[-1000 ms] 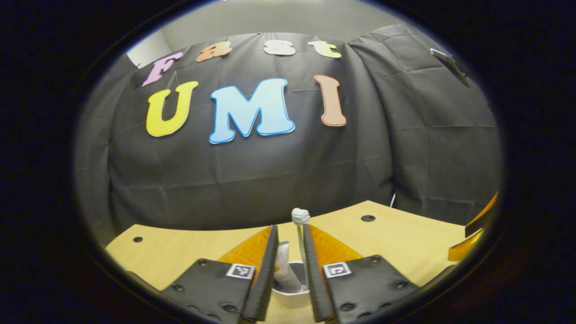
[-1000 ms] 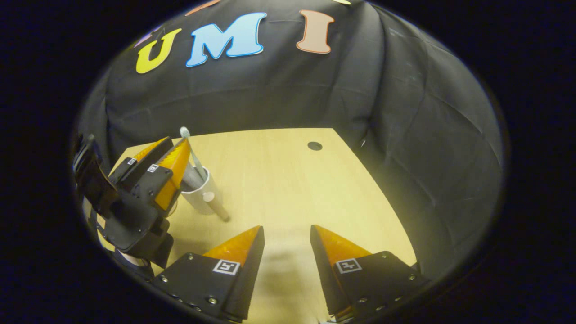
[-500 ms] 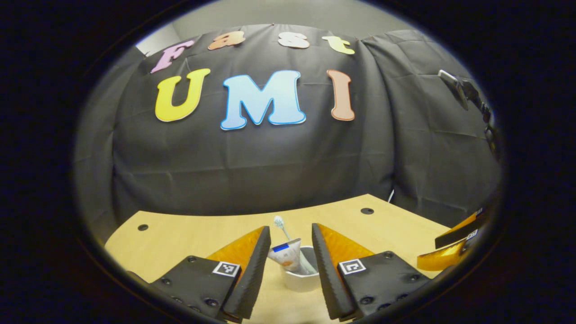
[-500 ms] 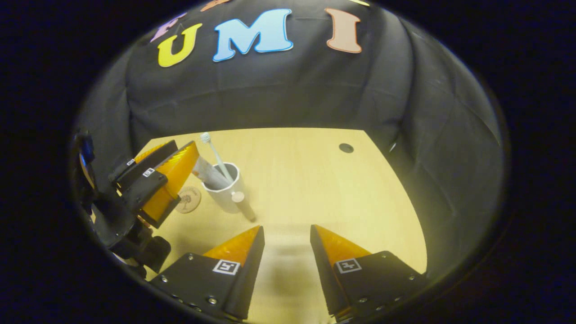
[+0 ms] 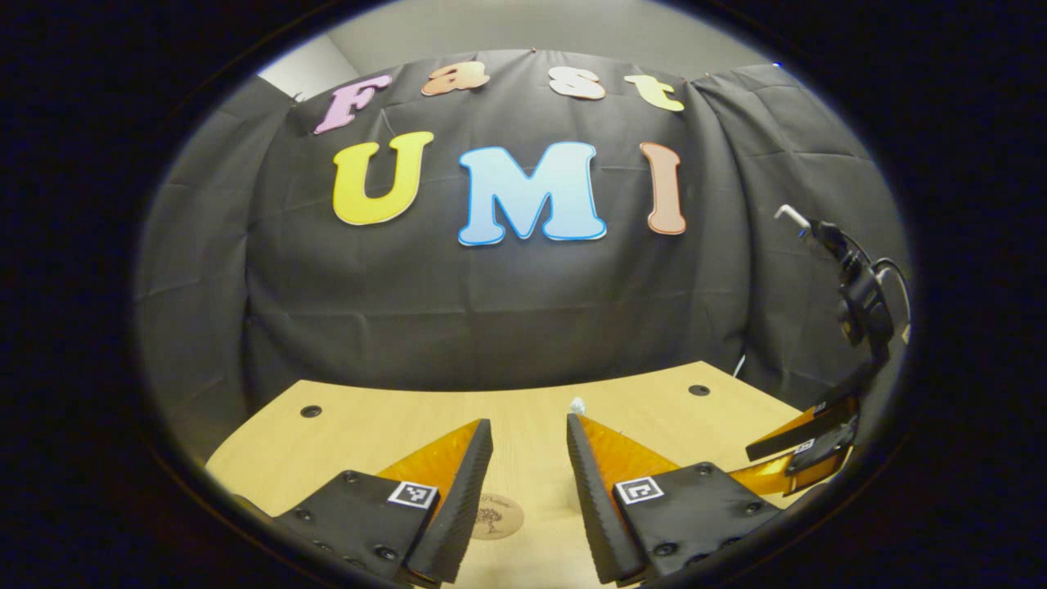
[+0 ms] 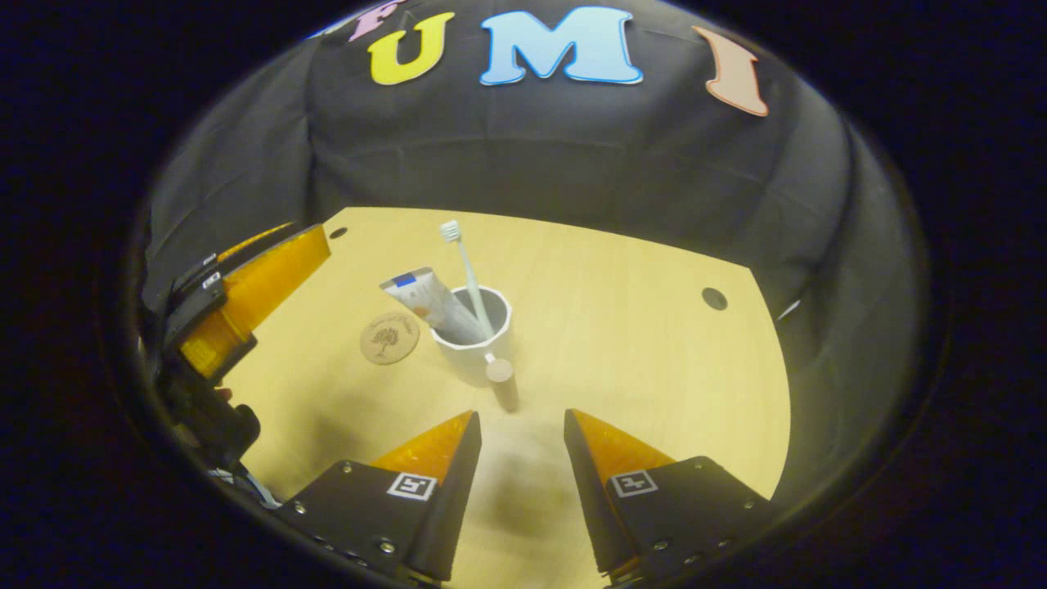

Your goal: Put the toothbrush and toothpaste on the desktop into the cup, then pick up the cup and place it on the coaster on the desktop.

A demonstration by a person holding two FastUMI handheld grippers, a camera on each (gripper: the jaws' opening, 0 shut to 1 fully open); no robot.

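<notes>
A white cup [image 6: 474, 348] stands upright on the wooden desktop [image 6: 622, 343], with a short wooden handle [image 6: 501, 381] sticking out toward me. Inside it lean the toothbrush [image 6: 468, 270], head up, and the toothpaste tube [image 6: 432, 299], tilted left. A round wooden coaster [image 6: 390, 337] lies just left of the cup, apart from it. My right gripper [image 6: 522, 425] is open, a short way in front of the handle. My left gripper [image 6: 298, 236] hangs open at the left, beyond the coaster. In the left gripper view the coaster [image 5: 496, 515] lies between that gripper's [image 5: 527, 424] open fingers, and the toothbrush head [image 5: 577, 405] peeks over its right finger.
The booth's black cloth wall closes the desktop at the back and the right. Small dark holes [image 6: 714, 298] sit near the desk's far corners. The right gripper [image 5: 744, 468] and its cabled mount [image 5: 859, 303] appear at the right edge of the left gripper view.
My left gripper opened off the toothbrush, which now leans in the cup, then drew back and left until the coaster lay between its fingers. The right gripper view swung toward the cup.
</notes>
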